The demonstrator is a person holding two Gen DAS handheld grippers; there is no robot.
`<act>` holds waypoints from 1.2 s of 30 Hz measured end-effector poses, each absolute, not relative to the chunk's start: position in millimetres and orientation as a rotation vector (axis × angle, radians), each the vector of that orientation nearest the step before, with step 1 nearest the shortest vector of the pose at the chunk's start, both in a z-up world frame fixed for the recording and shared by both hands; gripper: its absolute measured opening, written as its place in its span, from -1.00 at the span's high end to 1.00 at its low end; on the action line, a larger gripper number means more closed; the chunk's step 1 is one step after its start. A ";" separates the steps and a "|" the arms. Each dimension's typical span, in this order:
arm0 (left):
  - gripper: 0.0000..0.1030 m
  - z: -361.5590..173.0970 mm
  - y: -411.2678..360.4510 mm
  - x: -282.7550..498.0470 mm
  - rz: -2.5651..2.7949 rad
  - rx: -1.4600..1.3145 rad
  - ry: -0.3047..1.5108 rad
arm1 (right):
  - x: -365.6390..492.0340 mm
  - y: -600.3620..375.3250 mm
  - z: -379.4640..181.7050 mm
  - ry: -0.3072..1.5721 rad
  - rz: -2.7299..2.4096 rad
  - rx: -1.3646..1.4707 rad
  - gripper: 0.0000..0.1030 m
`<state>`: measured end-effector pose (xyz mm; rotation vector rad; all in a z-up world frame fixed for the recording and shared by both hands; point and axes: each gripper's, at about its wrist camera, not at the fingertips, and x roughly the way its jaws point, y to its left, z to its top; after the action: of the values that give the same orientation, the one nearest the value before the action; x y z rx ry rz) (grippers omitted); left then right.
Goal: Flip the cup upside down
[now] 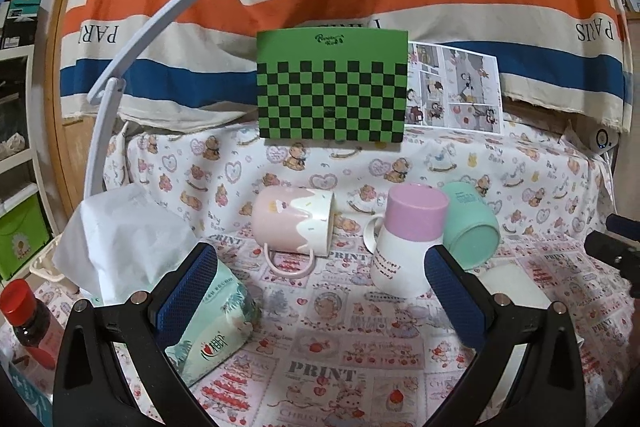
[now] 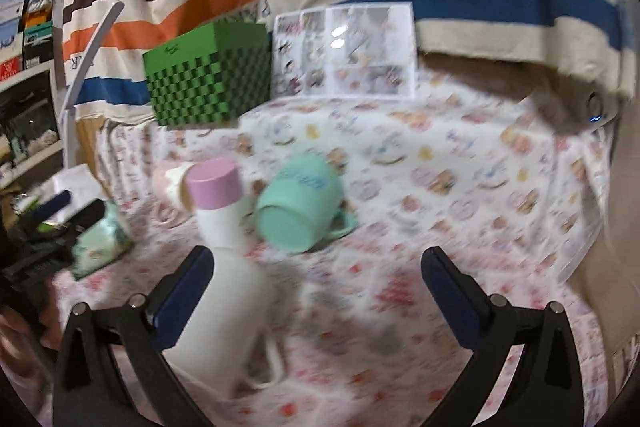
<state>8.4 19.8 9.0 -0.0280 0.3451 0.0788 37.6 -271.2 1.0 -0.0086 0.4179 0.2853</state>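
A white mug with a pink base point(image 1: 404, 243) stands upside down on the patterned cloth; in the right wrist view it point(image 2: 224, 267) is close beside the left finger, not gripped. A pink and white mug point(image 1: 292, 219) lies on its side to its left, and a mint green cup point(image 1: 472, 223) lies on its side to its right, also in the right wrist view point(image 2: 300, 207). My left gripper point(image 1: 320, 287) is open and empty, short of the mugs. My right gripper point(image 2: 316, 287) is open and empty; that view is blurred.
A tissue pack point(image 1: 212, 319) lies by the left finger, with a red-capped bottle point(image 1: 28, 323) at the far left. A green checkered box point(image 1: 332, 87) and a picture card point(image 1: 456, 87) stand at the back. A white lamp arm point(image 1: 132, 43) curves at the left.
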 end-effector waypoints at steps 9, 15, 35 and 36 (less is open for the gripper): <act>-0.99 13.8 23.4 9.3 0.075 -0.078 0.427 | 35.8 -291.4 -11.0 0.304 0.198 -0.028 -1.00; -0.99 22.8 21.2 26.1 0.006 -0.161 0.631 | 38.8 -305.7 -12.3 0.305 0.171 0.036 -1.00; -0.99 6.3 -100.0 86.5 -0.197 -0.129 1.065 | 34.5 -312.3 -11.3 0.287 0.099 0.063 -1.00; -0.99 3.7 -103.9 89.7 -0.191 -0.130 1.075 | 35.3 -314.5 -11.4 0.290 0.094 0.073 -1.00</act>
<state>89.7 -103.9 3.7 -0.1301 1.0745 -0.1905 35.3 -314.5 -11.4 0.0733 0.2905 0.0944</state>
